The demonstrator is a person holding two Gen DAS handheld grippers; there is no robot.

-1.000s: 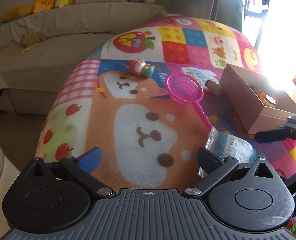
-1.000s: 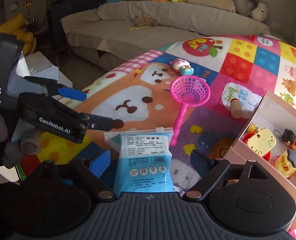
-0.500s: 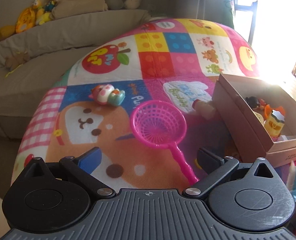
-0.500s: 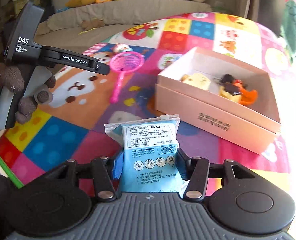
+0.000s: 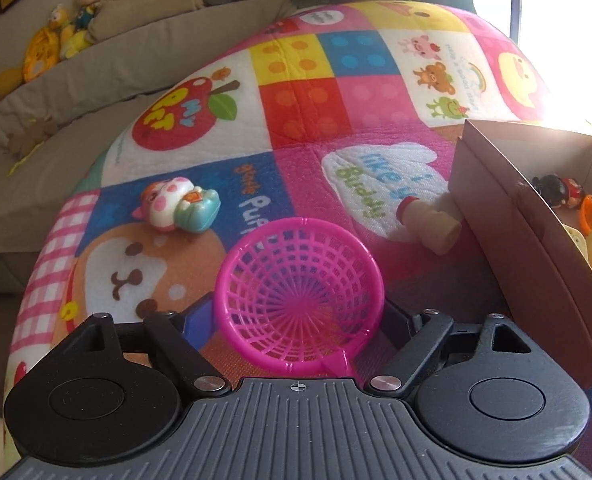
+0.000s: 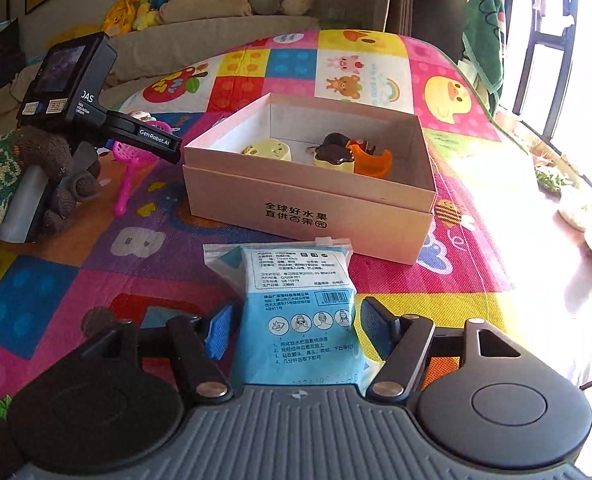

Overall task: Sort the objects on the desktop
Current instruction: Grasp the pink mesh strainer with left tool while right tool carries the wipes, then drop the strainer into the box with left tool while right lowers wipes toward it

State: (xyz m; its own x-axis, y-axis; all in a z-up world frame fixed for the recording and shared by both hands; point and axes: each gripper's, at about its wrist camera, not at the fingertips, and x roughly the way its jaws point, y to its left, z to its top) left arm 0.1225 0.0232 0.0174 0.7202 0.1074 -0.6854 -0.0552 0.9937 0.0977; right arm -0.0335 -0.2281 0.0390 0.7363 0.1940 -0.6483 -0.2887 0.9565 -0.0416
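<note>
A person sorts toys from a patchwork play mat (image 6: pixel 76 284) into an open cardboard box (image 6: pixel 308 208). The left gripper (image 5: pixel 298 316) has its jaws apart around the bowl of a pink plastic net scoop (image 5: pixel 300 300), which lies on the mat near the box; whether the pads touch it cannot be told. The right gripper (image 6: pixel 294 328) is clamped on a blue packet of face masks (image 6: pixel 296 312), held just in front of the box. The step in hand appears to be delivering the packet. Next, it likely needs lifting over the box's near wall before release. The packet looks soft, flat and glossy, with a clear zip top.
</note>
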